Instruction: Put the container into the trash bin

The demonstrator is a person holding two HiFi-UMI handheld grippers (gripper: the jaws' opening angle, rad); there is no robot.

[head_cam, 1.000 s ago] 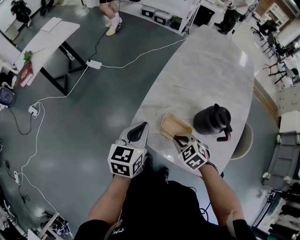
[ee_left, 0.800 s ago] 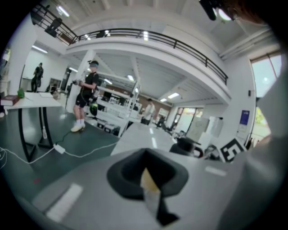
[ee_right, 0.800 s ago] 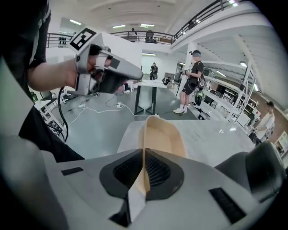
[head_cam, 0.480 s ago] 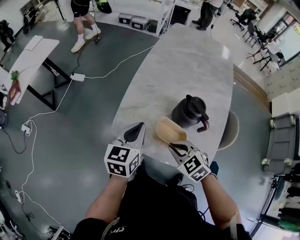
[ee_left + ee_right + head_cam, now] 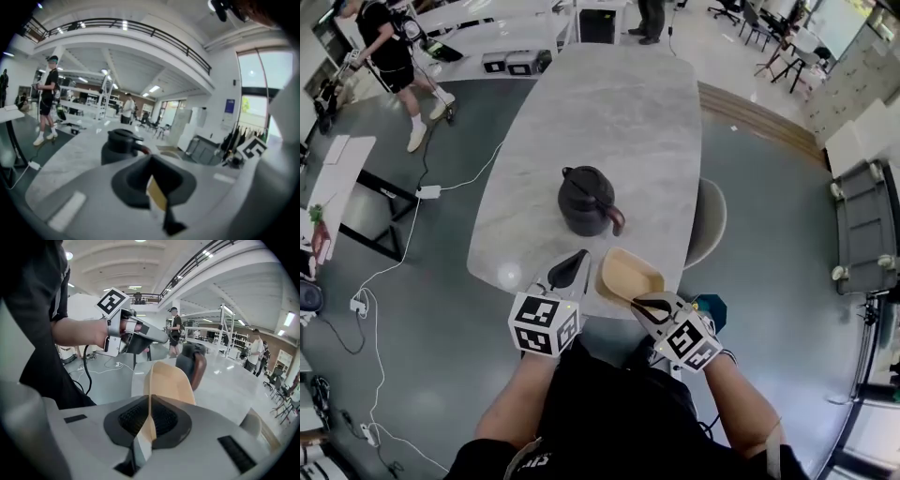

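Marble table [image 5: 619,103] has swung round as I turn. Right gripper [image 5: 645,305] pinches container [image 5: 626,275] rim; container now lifted at table's near edge, clear of jug [image 5: 584,200]. Left gripper [image 5: 570,269] jaws together. Bin not spotted yet.

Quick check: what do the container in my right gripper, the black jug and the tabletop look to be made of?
Container: likely moulded paper pulp or thin fibreboard; matte tan, with a thin rim clamped in the right gripper.
Jug: probably plastic; black with a dull sheen and a reddish-brown handle.
Tabletop: marble-look stone or laminate; pale grey veining and glossy light reflections.
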